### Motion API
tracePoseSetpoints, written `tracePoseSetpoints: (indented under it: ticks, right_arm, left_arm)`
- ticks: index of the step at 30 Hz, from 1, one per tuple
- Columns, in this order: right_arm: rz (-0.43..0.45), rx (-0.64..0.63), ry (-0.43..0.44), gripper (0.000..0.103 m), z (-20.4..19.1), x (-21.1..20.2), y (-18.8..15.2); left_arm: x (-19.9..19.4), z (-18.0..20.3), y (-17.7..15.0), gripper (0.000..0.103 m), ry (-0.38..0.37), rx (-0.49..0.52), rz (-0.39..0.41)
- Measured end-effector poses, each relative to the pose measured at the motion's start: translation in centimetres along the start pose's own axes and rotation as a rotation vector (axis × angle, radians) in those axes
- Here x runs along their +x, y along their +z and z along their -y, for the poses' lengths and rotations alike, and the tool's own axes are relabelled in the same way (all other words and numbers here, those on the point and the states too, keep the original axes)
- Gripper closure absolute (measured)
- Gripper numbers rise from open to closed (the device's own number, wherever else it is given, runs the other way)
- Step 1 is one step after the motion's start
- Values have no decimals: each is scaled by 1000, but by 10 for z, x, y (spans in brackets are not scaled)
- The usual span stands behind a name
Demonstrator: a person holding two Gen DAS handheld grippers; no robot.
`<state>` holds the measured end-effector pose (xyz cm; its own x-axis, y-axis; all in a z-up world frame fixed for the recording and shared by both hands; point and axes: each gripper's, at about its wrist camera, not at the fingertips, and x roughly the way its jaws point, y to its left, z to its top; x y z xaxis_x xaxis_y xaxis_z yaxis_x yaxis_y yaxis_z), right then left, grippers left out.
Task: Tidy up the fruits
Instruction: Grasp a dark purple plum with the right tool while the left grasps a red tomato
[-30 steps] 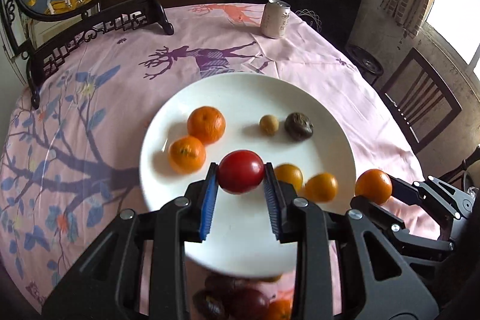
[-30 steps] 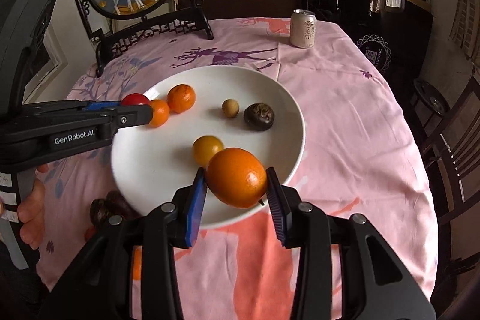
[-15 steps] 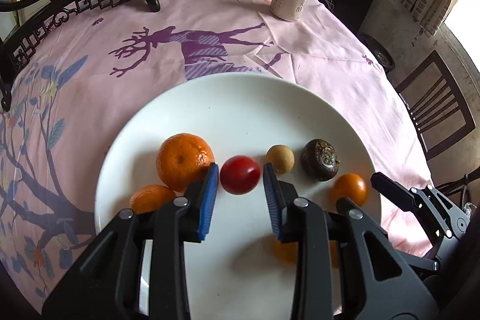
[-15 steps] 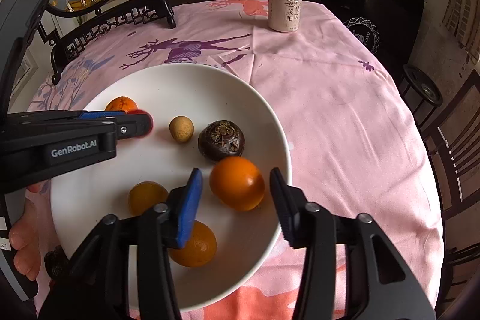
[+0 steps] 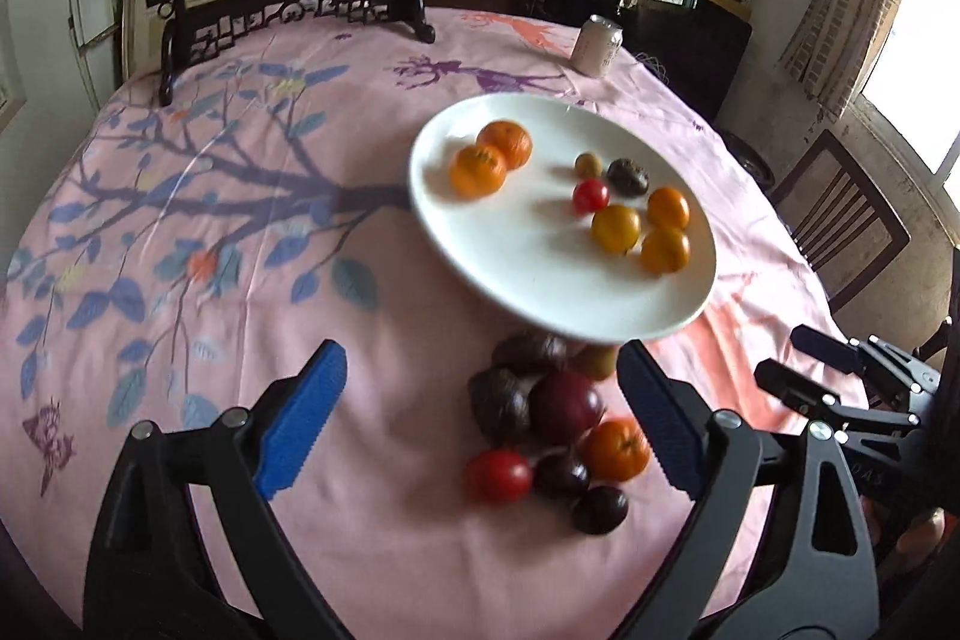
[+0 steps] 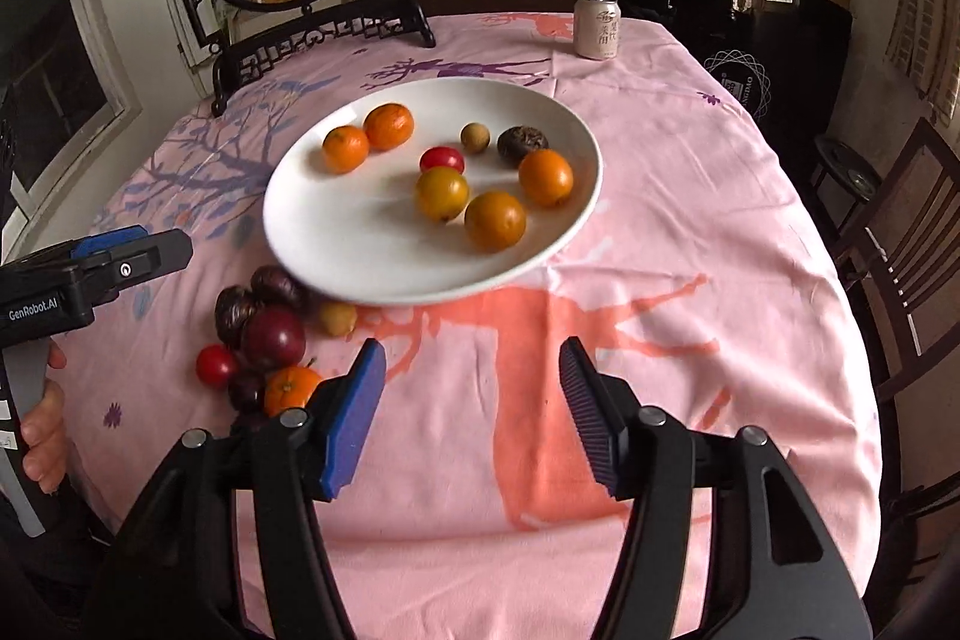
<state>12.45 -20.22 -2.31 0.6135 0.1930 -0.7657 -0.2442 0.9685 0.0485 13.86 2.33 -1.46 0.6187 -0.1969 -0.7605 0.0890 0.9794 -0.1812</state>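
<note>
The left gripper [image 5: 480, 424] has just been opening and now stands released, wide apart and holding nothing, above the loose fruit pile [image 5: 558, 424] on the pink tablecloth [image 5: 210, 232] at the plate's near edge. The right gripper [image 6: 471, 418] has also just been opening; its jaws are apart with nothing between them, over bare cloth near the plate. The white plate [image 6: 336, 256] holds 8 fruits: 2 tangerines [image 6: 367, 136] on its far left, a red tomato [image 6: 441, 159], a small brown fruit [image 6: 475, 138], a dark wrinkled fruit [image 6: 522, 142] and 3 oranges [image 6: 495, 220] on the right. A drink can [image 6: 596, 26] stands at the far side.
</note>
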Motion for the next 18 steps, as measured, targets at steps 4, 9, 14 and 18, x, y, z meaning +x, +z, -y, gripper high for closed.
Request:
tracePoseSetpoints:
  ticks: [4, 9, 14, 18]
  right_arm:
    - [9, -28, -1, 43, -18, -8, -5]
    - [-12, -31, 116, 42, -45, -7, -28]
    - [-30, -86, 178, 42, -85, 6, -48]
    - [-52, -91, 205, 42, -99, 18, -48]
  left_arm:
    - [-8, -10, -27, 10, 19, 1, -18]
    - [-18, -25, -55, 10, 83, -17, -16]
    - [-26, -42, -68, 10, 106, -38, -9]
    - [-30, -54, -71, 10, 110, -64, -2]
